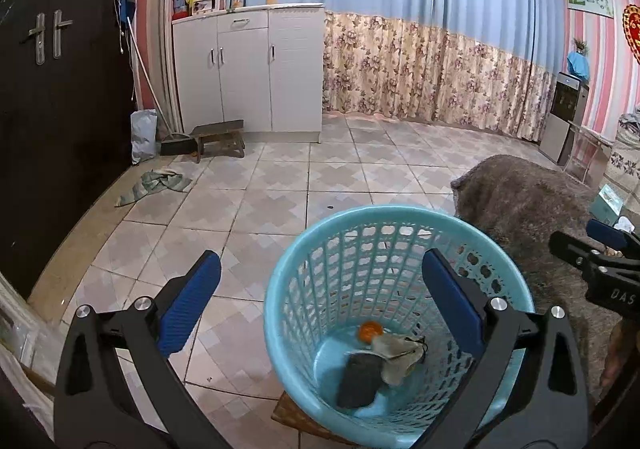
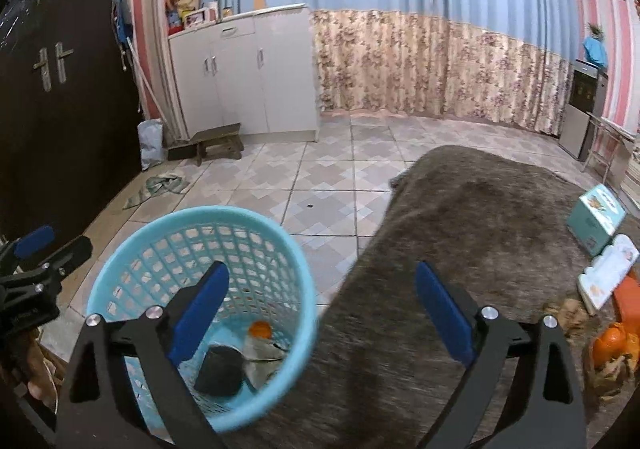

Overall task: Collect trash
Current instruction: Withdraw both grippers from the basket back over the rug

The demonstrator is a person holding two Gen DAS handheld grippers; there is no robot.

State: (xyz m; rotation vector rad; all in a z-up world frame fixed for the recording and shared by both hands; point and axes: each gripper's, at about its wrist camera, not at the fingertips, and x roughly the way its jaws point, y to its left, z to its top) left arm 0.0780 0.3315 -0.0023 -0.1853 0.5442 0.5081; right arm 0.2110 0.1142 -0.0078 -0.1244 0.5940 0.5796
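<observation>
Left wrist: the left claw is spread wide and holds nothing, above the blue basket. In the basket lie 3 scraps: an orange bit, a beige rag, a dark lump.

Right wrist: the right claw is spread wide and holds nothing over the grey blanket; the basket sits at 9 o'clock, orange peels at 3 o'clock.

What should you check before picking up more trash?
1. Left gripper open and holding nothing: ok.
2. Right gripper open and holding nothing: ok.
3. Blue basket upright with room left: ok.
4. Trash already dropped inside, the orange piece and dark lump: ok.
5. More trash in view, orange peels on the brown blanket: ok.
6. Whether the peels are within reach: cannot tell.
</observation>
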